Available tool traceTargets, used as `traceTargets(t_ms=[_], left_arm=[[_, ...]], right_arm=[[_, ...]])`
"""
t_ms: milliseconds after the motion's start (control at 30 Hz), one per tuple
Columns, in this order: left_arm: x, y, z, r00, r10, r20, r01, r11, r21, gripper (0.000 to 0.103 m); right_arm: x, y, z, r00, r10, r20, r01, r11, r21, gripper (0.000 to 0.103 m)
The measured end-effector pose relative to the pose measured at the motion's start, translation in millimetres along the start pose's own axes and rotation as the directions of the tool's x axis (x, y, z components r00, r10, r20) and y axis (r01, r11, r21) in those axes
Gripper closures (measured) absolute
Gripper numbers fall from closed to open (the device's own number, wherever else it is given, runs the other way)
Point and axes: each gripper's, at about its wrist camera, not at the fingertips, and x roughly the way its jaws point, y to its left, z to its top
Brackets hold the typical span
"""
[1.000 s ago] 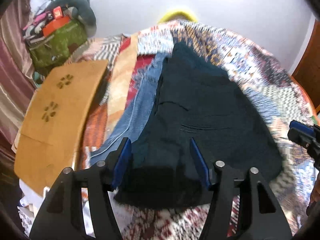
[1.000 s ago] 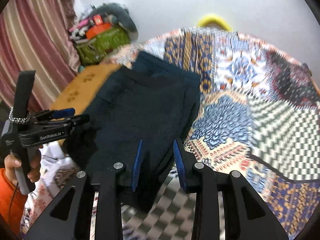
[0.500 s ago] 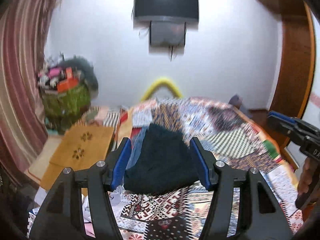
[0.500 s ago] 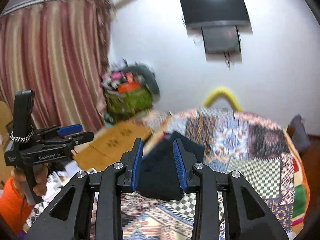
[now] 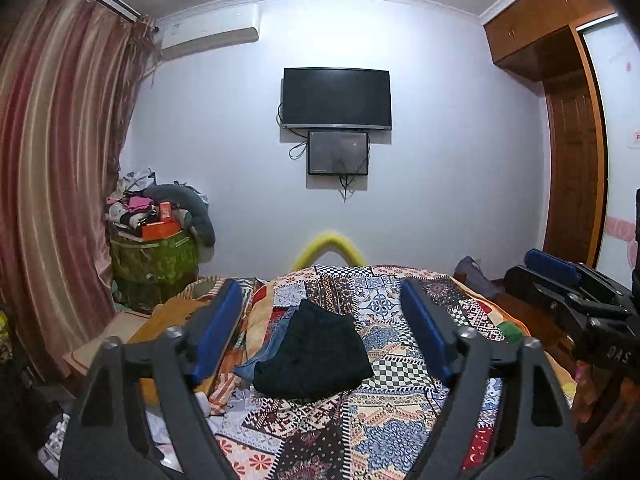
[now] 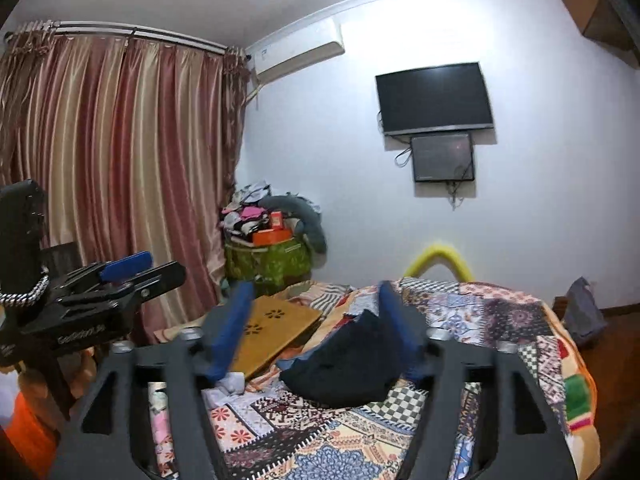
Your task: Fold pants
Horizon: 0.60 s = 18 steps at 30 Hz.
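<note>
The folded dark pants (image 5: 316,354) lie on the patterned quilt (image 5: 400,412) of the bed, on top of blue jeans (image 5: 264,354). They also show in the right wrist view (image 6: 348,364). My left gripper (image 5: 320,324) is open and empty, held well back and above the pants. My right gripper (image 6: 316,332) is open and empty, also held back from the pants. Each gripper shows at the edge of the other's view, the right one (image 5: 568,288) and the left one (image 6: 104,292).
A wooden board (image 6: 272,332) lies at the bed's left edge. A green bag piled with clutter (image 5: 154,252) stands in the corner by striped curtains (image 6: 120,184). A TV (image 5: 336,98) hangs on the far wall. A wooden wardrobe (image 5: 572,148) stands at right.
Both grippers have pulled up and back from close over the pants to a far, level view of the room. The right gripper's jaws have opened wider. The pants stay folded on the bed.
</note>
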Motion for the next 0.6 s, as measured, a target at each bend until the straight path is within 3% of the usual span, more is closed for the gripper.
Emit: traceTargets(t_ms=[167, 600], left_arm=[[-15.9, -2.2, -7.5, 1.0, 0.017, 0.013, -0.017, 1.0, -0.006, 0.0], [-21.4, -1.1, -13.1, 1.0, 0.014, 0.0, -0.014, 0.999, -0.038, 0.0]], right_arm=[[3.3, -2.8, -2.8, 0.999, -0.051, 0.01, 0.051, 0.999, -0.014, 0.001], [-2.5, -4.6, -9.8, 0.996, -0.092, 0.001, 0.092, 0.996, -0.007, 0.0]])
